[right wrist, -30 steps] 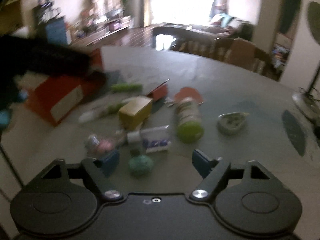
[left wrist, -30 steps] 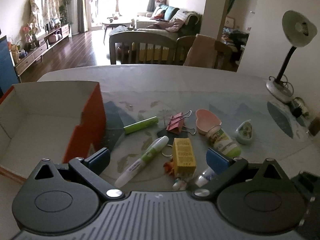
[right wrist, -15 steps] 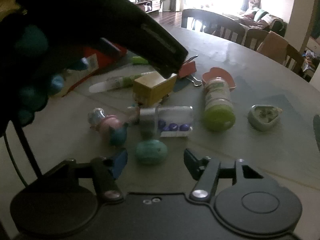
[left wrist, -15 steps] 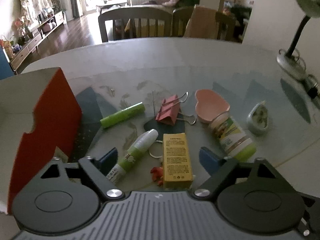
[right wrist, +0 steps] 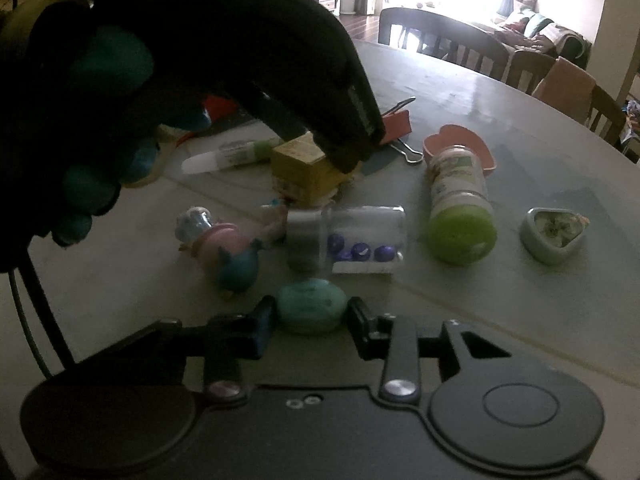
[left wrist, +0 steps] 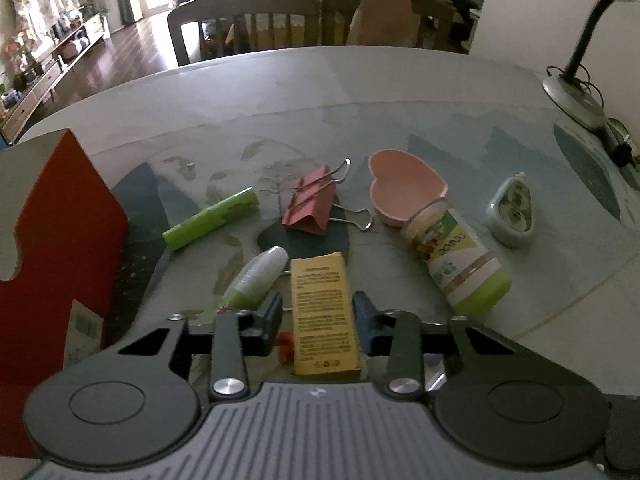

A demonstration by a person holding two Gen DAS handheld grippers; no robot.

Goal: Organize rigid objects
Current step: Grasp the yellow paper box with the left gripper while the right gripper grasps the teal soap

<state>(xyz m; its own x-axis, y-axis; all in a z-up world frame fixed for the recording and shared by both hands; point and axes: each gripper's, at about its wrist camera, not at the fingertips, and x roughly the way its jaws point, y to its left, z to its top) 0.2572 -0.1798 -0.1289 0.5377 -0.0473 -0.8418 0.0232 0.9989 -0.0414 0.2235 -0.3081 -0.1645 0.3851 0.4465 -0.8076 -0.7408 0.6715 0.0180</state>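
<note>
Yellow box (left wrist: 323,312) lying flat on the table (left wrist: 360,92), long axis running away from the camera, set between the jaws of the left gripper (left wrist: 317,316); jaws closing on it, pads (left wrist: 267,314) near its long sides, contact not confirmed. Teal oval piece (right wrist: 311,305) resting on the table between the jaws of the right gripper (right wrist: 310,312), pressed on both ends. Step in hand judged as a double pick, one item per gripper. Green-capped bottle (left wrist: 456,256), pink heart dish (left wrist: 404,192), red binder clip (left wrist: 310,206), green tube (left wrist: 210,224) and white-green pen (left wrist: 256,276) lying loose nearby, untouched. Red box (left wrist: 60,240) standing open at left, the likely receptacle. Next move judged: finish the left grip, lift both clear without dragging the pen just beside the yellow box, carry toward the red box
</note>
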